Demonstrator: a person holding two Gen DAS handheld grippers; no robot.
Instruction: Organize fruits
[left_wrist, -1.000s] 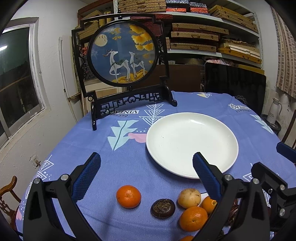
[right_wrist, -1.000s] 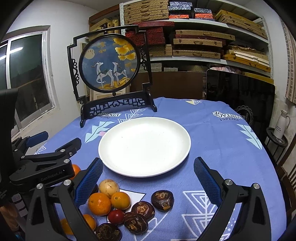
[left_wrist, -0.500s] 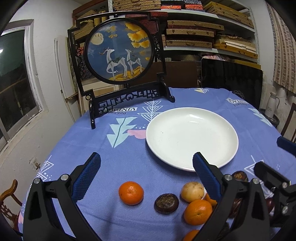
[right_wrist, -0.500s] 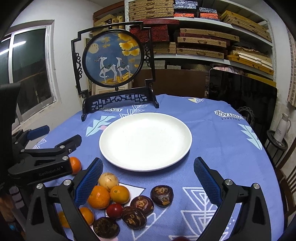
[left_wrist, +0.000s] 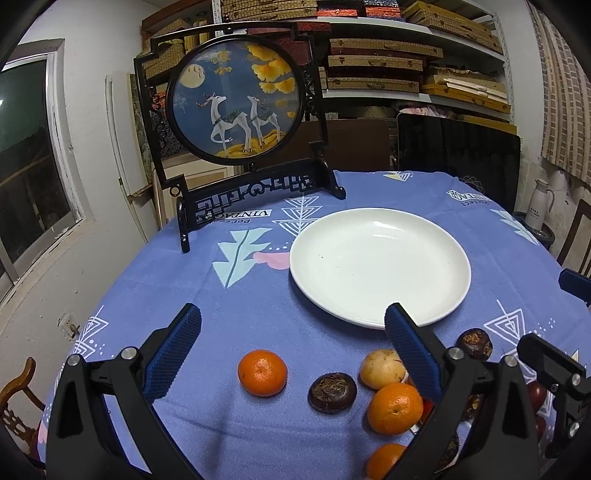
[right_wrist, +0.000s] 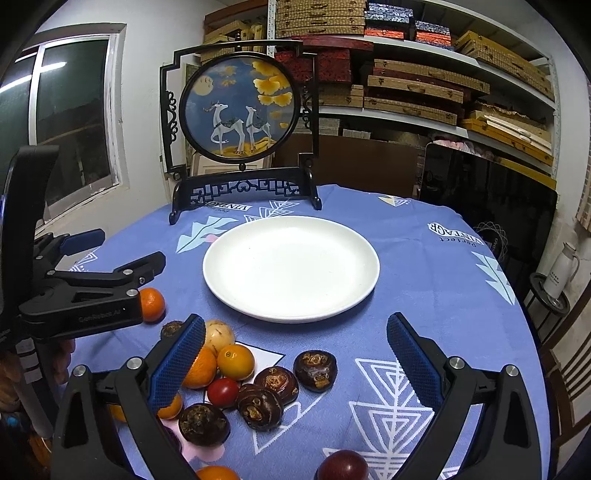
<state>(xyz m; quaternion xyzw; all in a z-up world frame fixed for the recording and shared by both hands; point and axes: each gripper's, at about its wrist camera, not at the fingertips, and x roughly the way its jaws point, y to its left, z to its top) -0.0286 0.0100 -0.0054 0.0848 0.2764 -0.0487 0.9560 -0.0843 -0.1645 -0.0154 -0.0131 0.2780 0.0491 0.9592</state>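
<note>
A white plate (left_wrist: 436, 295) (right_wrist: 236, 295) lies empty on the blue tablecloth. Near the front edge lie several fruits: a lone orange (left_wrist: 262, 373) (right_wrist: 152, 303), a dark water chestnut (left_wrist: 331, 392), a pale round fruit (left_wrist: 382, 368) (right_wrist: 219, 334), more oranges (left_wrist: 394, 408) (right_wrist: 235, 362), a small red fruit (right_wrist: 222, 392) and several dark chestnuts (right_wrist: 314, 370). My left gripper (left_wrist: 291, 354) is open and empty above the lone orange; it also shows in the right wrist view (right_wrist: 122, 254). My right gripper (right_wrist: 295, 360) is open and empty above the chestnuts.
A round deer picture in a black stand (left_wrist: 236, 110) (right_wrist: 238, 110) stands at the table's back left. A black chair back (right_wrist: 487, 206) is at the far right. Shelves of boxes (right_wrist: 406, 92) line the wall. A window (right_wrist: 74, 118) is at left.
Both grippers have drawn back and risen a little; the fruits and plate sit further up in both views. Jaws stay open. No fruit has moved.
</note>
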